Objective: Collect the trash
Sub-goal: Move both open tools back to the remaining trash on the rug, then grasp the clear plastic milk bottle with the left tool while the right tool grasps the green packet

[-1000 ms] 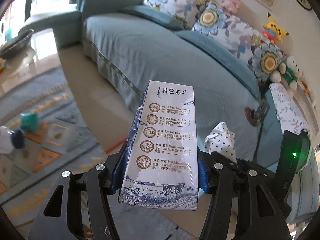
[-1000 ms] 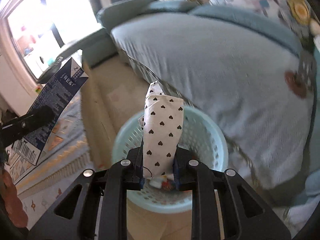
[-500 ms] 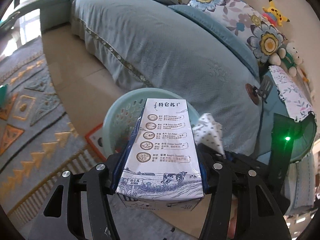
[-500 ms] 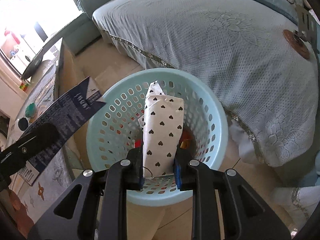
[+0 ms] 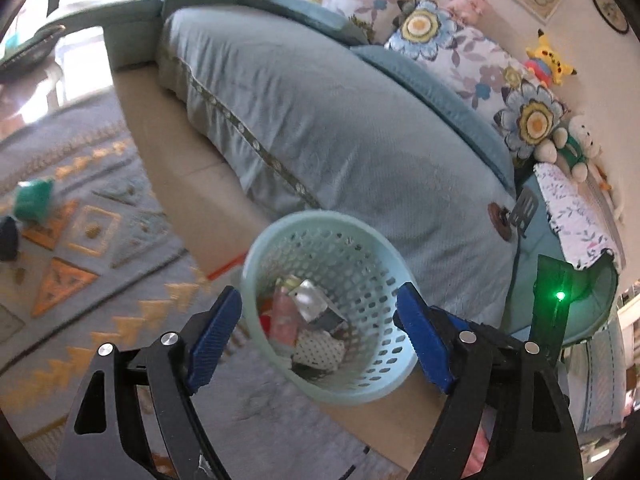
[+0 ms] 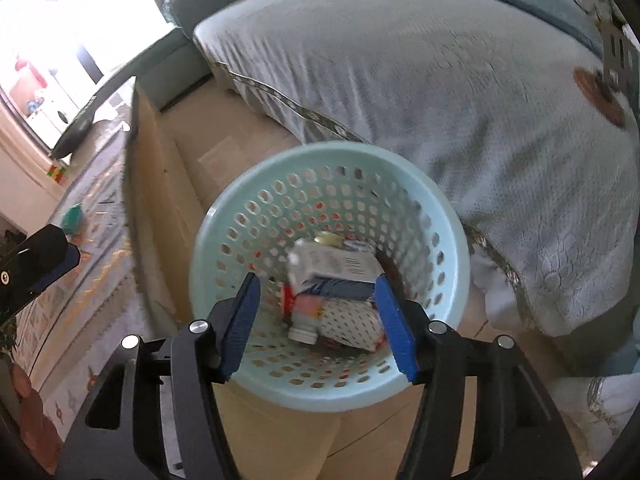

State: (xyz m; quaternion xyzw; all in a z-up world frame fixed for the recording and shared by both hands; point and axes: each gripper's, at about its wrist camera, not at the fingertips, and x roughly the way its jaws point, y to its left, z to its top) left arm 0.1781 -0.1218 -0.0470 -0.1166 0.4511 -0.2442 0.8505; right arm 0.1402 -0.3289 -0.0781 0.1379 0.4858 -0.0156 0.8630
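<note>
One round pale-green perforated plastic basket (image 6: 424, 216) is seen on the beige floor, close against the draped edge of the grey-blue sofa cover (image 5: 340, 128). Four pieces of trash can be made out in it: a blue-and-white milk carton (image 6: 336, 270) lying on its side on top, a white heart-dotted packet (image 6: 348, 320) under it, a pink bottle with a white cap (image 6: 306, 316), and a yellowish lid (image 6: 328, 239) behind; more may be hidden. Two grippers are held above the basket, and the jaws of both have just been opening. The left gripper (image 5: 320, 340) is spread wide and the right gripper (image 6: 318, 326) about half apart; nothing is gripped by either, the trash lying below between their blue pads. Open room is left over the patterned rug (image 5: 80, 260), where a small green object (image 5: 34, 200) remains.
</note>
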